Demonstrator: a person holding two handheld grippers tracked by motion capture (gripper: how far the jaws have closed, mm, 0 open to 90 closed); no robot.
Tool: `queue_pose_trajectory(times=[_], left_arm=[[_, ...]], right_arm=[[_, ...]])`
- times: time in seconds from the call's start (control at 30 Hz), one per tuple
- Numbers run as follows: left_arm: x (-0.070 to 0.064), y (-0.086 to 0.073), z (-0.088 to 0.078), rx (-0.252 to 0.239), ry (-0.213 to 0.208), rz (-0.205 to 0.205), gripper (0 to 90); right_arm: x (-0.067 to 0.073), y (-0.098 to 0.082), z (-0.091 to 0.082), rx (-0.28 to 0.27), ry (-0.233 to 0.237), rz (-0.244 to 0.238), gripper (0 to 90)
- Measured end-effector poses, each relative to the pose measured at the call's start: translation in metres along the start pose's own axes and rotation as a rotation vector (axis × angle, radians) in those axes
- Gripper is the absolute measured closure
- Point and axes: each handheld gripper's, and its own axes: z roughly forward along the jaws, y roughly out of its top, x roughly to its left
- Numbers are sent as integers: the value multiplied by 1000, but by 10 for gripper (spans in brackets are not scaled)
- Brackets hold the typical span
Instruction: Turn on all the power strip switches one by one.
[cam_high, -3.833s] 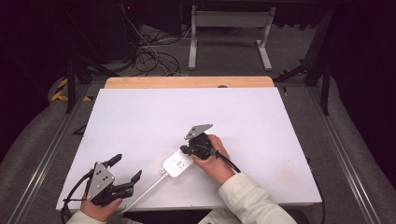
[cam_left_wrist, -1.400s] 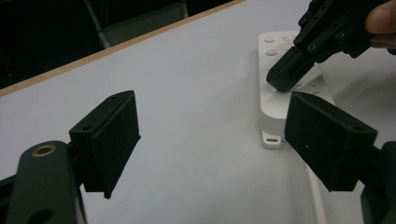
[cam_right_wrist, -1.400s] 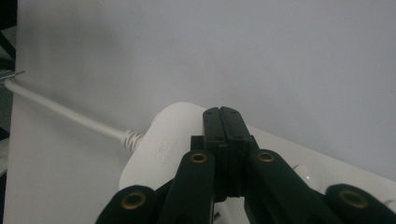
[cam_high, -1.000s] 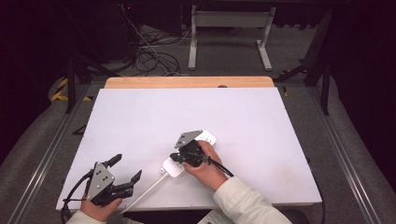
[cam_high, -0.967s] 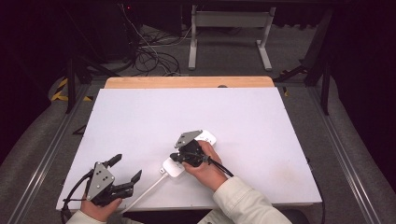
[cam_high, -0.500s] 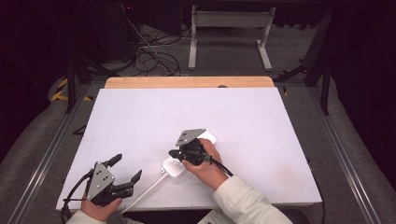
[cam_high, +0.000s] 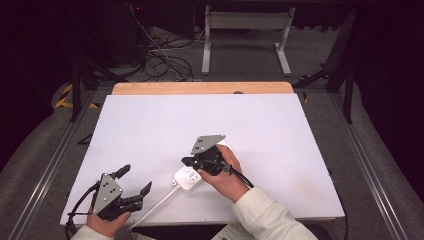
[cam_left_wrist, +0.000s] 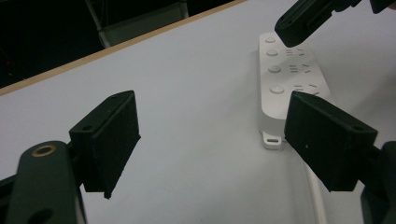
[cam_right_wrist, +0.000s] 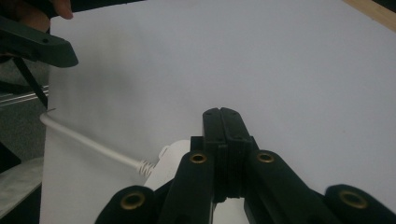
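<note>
Left gripper (cam_high: 134, 181): lower left of frame, jaws spread wide, holding nothing.
Power strip (cam_high: 188, 178): lower centre on the white surface (cam_high: 280, 130), cord (cam_high: 155, 206) trailing lower left.
Right gripper (cam_high: 186, 161): jaws pressed together, tip over the strip.

Left gripper (cam_high: 131, 183) agape (right gripper (cam_high: 186, 161) closed)
</note>
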Motion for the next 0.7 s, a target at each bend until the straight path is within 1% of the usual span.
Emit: queue_pose_trajectory(times=[0.07,0.1,0.23,0.3,0.37,0.4,0.43,0.47,0.5,0.57,0.6,0.63,0.67,0.7], left_arm=[[0,0,0,0,-3,-1,183],[0,0,-1,1,0,6,183],[0,0,-1,-3,-1,0,183],[0,0,-1,-4,-1,-2,183],[-1,0,-1,-3,-3,-3,183],[0,1,-2,-3,0,5,183],[0,1,-2,-6,0,4,182],[-2,2,-3,-11,-5,-7,182],[-1,2,-3,-10,-3,6,181],[-2,3,-4,-14,-3,5,180],[-2,3,-4,-14,-8,-5,179],[-2,3,-4,-14,-7,-6,178],[-2,3,-3,-14,-7,-8,178],[-1,3,-3,-15,-6,-9,177]], right_arm=[[1,1,-2,-8,5,-3,900],[1,1,-2,-11,7,-3,900],[2,3,-6,-16,17,-9,791],[2,3,-8,-19,14,-10,728],[1,4,-12,-31,5,-13,670],[1,4,-13,-38,2,-14,635],[0,4,-15,-44,-3,-15,615],[0,4,-17,-51,-7,-14,596],[-1,4,-19,-59,-9,-13,570],[-1,4,-24,-70,-18,-14,515],[-2,4,-27,-58,-17,2,475],[-2,5,-29,-53,-18,9,478],[-3,4,-33,-51,-10,6,474],[-4,4,-36,-55,-13,7,463]])
